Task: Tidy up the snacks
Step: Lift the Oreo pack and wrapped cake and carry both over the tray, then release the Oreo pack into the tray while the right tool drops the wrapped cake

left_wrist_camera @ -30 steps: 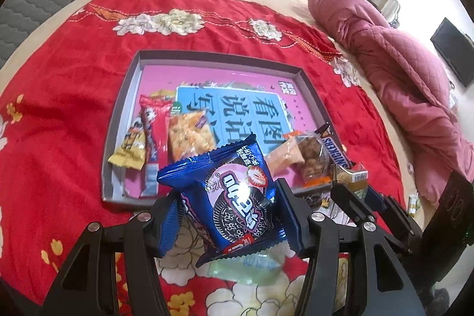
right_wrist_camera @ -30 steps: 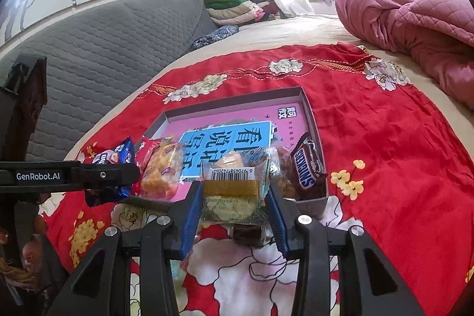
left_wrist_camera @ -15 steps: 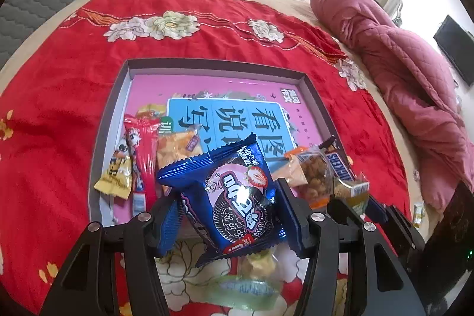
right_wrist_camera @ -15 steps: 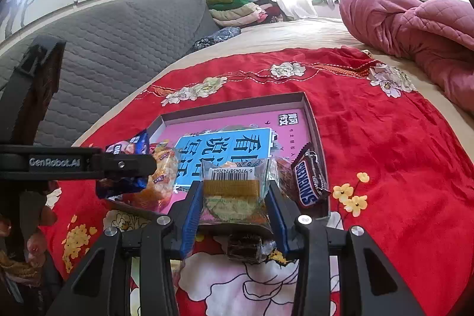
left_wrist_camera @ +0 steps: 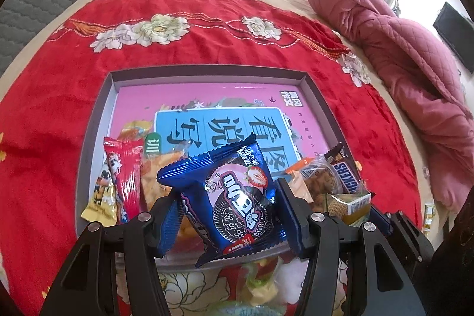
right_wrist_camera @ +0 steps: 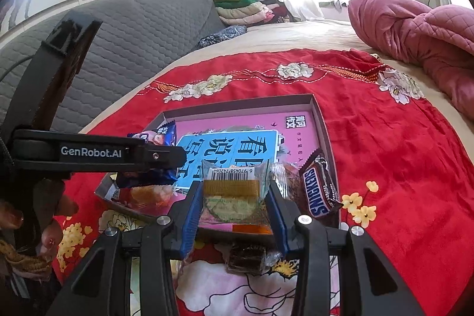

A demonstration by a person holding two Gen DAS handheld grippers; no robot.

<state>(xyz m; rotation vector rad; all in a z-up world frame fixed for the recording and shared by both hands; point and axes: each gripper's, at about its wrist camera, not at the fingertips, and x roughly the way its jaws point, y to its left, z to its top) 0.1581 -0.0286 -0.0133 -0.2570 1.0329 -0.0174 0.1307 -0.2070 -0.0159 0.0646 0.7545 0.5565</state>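
My left gripper [left_wrist_camera: 228, 209] is shut on a blue Oreo packet [left_wrist_camera: 234, 197] and holds it over the near edge of the grey tray [left_wrist_camera: 97, 114]. The tray has a pink and blue printed sheet [left_wrist_camera: 207, 102] on its floor. My right gripper [right_wrist_camera: 235, 205] is shut on a clear-wrapped green and yellow cake packet [right_wrist_camera: 235, 191], also over the tray's near edge [right_wrist_camera: 321, 120]. In the tray lie a red packet [left_wrist_camera: 126, 171], a yellow packet [left_wrist_camera: 100, 194], an orange cracker packet [left_wrist_camera: 154, 176], a nut packet [left_wrist_camera: 320, 182] and a Snickers bar [left_wrist_camera: 345, 176], which also shows in the right wrist view [right_wrist_camera: 318, 188].
The tray sits on a red flowered cloth [left_wrist_camera: 59, 85] on a bed. A dark brown wrapped sweet [right_wrist_camera: 246, 256] and a greenish packet [left_wrist_camera: 260, 283] lie on the cloth in front of the tray. A pink quilt [left_wrist_camera: 414, 49] is heaped at the right; a grey headboard [right_wrist_camera: 133, 28] stands at the left.
Both grippers have moved forward with their packets, from in front of the tray to over its near edge. The grips have not changed.
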